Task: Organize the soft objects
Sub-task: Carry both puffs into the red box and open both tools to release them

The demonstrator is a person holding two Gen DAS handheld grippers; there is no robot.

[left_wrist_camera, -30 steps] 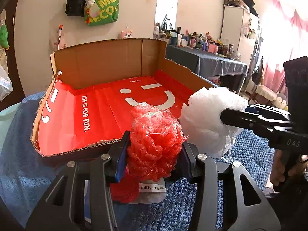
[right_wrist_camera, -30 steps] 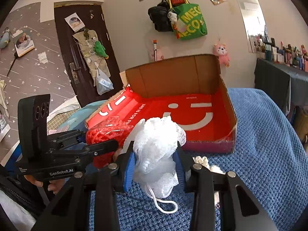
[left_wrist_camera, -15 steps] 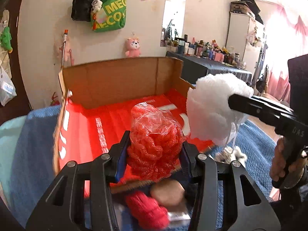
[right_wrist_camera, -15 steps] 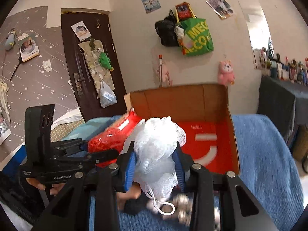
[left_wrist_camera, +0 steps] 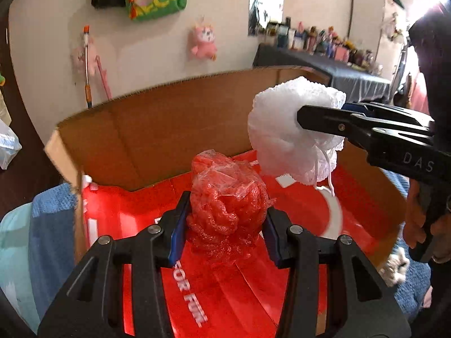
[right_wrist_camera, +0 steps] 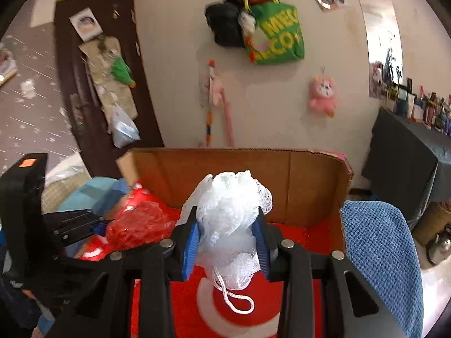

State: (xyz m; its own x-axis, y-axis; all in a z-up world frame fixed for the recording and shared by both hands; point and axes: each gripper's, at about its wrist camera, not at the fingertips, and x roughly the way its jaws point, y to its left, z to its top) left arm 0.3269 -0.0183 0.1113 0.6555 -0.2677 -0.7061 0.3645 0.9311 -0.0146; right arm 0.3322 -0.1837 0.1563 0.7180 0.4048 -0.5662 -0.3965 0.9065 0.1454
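You're working in a lived-in bedroom at home: green tote bag (right_wrist_camera: 274, 35) and pink plush toy (right_wrist_camera: 322, 95) hung on the wall, a dark door (right_wrist_camera: 104, 84) plastered with pictures, a cloth-draped table (left_wrist_camera: 332, 73) crowded with bottles and cosmetics.

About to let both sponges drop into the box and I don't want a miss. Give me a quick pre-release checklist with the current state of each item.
1. Left claw shut on the red bath pouf: ok.
2. Right claw shut on the white bath pouf: ok.
3. Both poufs over the cardboard box, inside its walls: ok.
4. Red liner beneath them free of other items: ok where visible.
5. White pouf's cord hanging free: ok.
6. Height above the liner: cannot tell.
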